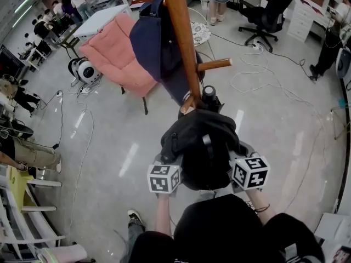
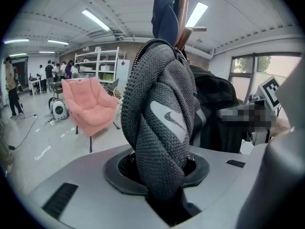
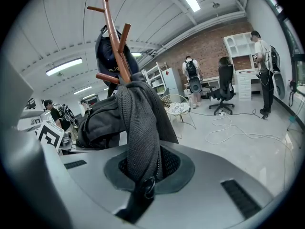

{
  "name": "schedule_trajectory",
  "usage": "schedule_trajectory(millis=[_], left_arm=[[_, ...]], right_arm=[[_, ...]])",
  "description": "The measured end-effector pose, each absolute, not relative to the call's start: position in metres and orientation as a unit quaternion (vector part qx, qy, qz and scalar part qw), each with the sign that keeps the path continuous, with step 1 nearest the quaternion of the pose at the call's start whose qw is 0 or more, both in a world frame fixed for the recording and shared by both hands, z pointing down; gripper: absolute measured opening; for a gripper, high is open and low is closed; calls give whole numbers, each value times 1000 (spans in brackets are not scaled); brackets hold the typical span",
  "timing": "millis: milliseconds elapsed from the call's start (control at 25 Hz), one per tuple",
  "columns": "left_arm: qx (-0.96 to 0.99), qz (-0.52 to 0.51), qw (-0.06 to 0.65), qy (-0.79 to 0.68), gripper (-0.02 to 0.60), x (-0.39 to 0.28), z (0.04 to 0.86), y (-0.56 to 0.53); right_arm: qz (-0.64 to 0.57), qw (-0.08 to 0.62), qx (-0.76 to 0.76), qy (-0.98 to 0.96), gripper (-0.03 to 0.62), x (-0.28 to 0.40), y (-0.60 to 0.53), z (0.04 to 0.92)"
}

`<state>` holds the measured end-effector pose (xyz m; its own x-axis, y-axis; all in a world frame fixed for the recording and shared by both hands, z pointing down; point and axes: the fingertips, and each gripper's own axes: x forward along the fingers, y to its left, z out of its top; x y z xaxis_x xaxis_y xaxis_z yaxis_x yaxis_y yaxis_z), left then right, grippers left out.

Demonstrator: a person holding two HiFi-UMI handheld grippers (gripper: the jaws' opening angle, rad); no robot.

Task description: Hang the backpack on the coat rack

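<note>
A black backpack [image 1: 200, 147] hangs between my two grippers, its top close against the wooden coat rack pole [image 1: 184, 43]. A navy garment [image 1: 153, 43] hangs on the rack above it, and a bare peg [image 1: 215, 64] sticks out to the right. My left gripper [image 1: 173, 163] is shut on a padded grey mesh shoulder strap [image 2: 162, 123], which fills the left gripper view. On the other side, my right gripper [image 1: 238, 156] is shut on a dark mesh strap [image 3: 140, 128] with a metal ring. In the right gripper view the rack [image 3: 116, 37] rises just behind the backpack [image 3: 102, 118]. Both grippers' fingertips are hidden by fabric.
A pink armchair [image 1: 118, 56] stands left of the rack, with a white round device [image 1: 85, 70] beside it. Behind the rack are a white wire chair [image 1: 200, 33] and a black office chair [image 1: 266, 12]. Cables [image 1: 263, 75] lie on the floor at right. Several people stand at far left.
</note>
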<state>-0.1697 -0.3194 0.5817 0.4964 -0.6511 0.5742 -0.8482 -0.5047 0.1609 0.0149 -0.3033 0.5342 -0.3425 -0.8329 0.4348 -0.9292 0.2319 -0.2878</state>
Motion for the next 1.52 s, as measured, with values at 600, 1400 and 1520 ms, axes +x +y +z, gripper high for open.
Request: schedule_trajectory(millis=[600, 1400, 1520], left_arm=[[831, 221, 206, -467, 143, -169, 602, -338], [798, 212, 200, -528, 270, -176, 602, -358], [791, 201, 193, -545, 305, -180, 595, -359]], right_arm=[[233, 89, 581, -775, 26, 17, -317, 552], [194, 80, 531, -821, 184, 14, -326, 536], [180, 92, 521, -829, 206, 10, -322, 534]])
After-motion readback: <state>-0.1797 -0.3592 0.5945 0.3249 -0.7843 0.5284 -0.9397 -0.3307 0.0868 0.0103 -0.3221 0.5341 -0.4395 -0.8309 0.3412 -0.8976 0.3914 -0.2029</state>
